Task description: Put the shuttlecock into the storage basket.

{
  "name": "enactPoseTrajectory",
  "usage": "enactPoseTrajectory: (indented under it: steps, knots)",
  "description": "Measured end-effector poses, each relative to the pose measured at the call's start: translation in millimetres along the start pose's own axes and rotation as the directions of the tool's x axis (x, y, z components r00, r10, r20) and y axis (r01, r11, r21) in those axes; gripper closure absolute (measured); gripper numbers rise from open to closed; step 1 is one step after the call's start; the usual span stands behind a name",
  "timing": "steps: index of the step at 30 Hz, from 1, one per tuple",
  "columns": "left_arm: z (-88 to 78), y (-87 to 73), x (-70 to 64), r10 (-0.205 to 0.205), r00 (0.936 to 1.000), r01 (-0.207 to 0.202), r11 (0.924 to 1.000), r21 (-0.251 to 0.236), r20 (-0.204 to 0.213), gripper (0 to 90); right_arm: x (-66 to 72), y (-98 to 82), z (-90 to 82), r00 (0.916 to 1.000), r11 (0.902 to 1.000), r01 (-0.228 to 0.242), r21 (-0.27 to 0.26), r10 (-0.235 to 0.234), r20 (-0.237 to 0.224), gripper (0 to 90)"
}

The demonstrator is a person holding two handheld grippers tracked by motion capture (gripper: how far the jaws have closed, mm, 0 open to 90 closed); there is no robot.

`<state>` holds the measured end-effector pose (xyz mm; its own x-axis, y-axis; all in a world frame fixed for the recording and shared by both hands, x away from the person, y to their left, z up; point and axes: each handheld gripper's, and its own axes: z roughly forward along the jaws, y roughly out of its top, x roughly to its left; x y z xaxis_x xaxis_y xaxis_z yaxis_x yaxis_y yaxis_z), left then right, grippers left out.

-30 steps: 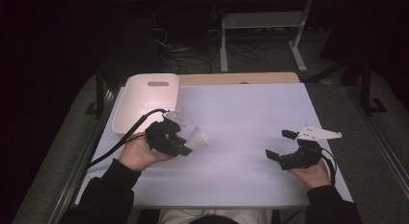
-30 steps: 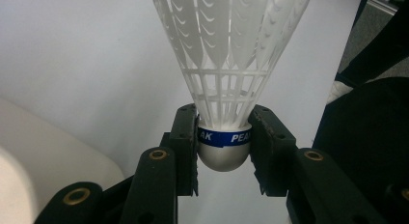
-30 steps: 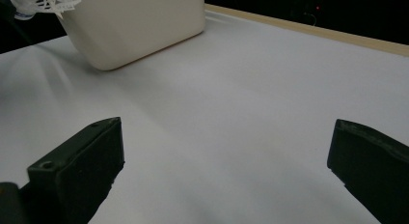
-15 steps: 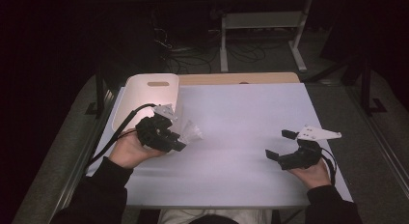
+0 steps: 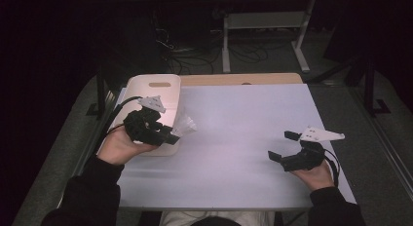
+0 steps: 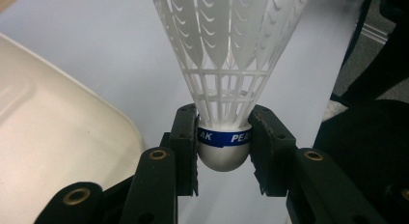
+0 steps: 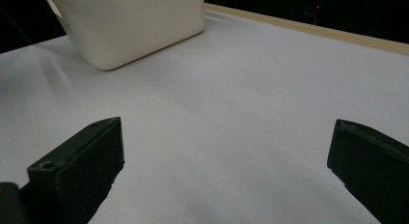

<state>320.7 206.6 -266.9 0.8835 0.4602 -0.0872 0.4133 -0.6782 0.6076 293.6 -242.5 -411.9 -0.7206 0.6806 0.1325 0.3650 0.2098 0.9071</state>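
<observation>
One table (image 5: 243, 138) covered by a white sheet, its wooden edge visible at the far side, stands in a dark room with cables on the floor. One cream bin (image 5: 153, 97) sits at the table's left. Two grippers: the left gripper (image 5: 170, 133), beside the bin's near corner, pinches one white shuttlecock (image 6: 226, 64) by its cork base; the right gripper (image 5: 281, 145), well apart, has jaws spread, nothing between.

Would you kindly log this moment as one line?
left gripper: shut on shuttlecock | position: beside cream bin | right gripper: open, empty, over white table cover
</observation>
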Motion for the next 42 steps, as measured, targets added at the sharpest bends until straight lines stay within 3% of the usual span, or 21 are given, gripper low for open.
enactPoseTrajectory:
  steps: [8, 18, 30, 42]
  knots:
    - [-15.3, 0.1, 6.8, -0.015, 0.9997, 0.015, 0.9994, -0.032, -0.019, 65.6, 0.1, -0.1, 0.3, 1.0, 1.0, -0.001, 0.002, 0.001, 0.0, 0.0]
    - [-28.5, 7.2, 7.6, -0.003, 0.9993, 0.002, 0.9989, -0.047, -0.037, 65.6, 0.1, -0.1, 0.0, 1.0, 1.0, -0.001, 0.001, 0.001, -0.001, 0.0]
    - [-47.9, 4.4, 20.5, -0.034, 0.9968, 0.028, 0.9961, -0.083, -0.073, 65.6, 0.3, -0.2, 0.5, 1.0, 1.0, -0.002, 0.004, 0.002, -0.001, 0.0]
    - [-51.5, 2.2, 31.4, -0.063, 0.994, 0.054, 0.9939, -0.096, -0.09, 65.6, 0.3, -0.2, 0.3, 1.0, 1.0, -0.004, 0.004, 0.004, -0.001, 0.0]
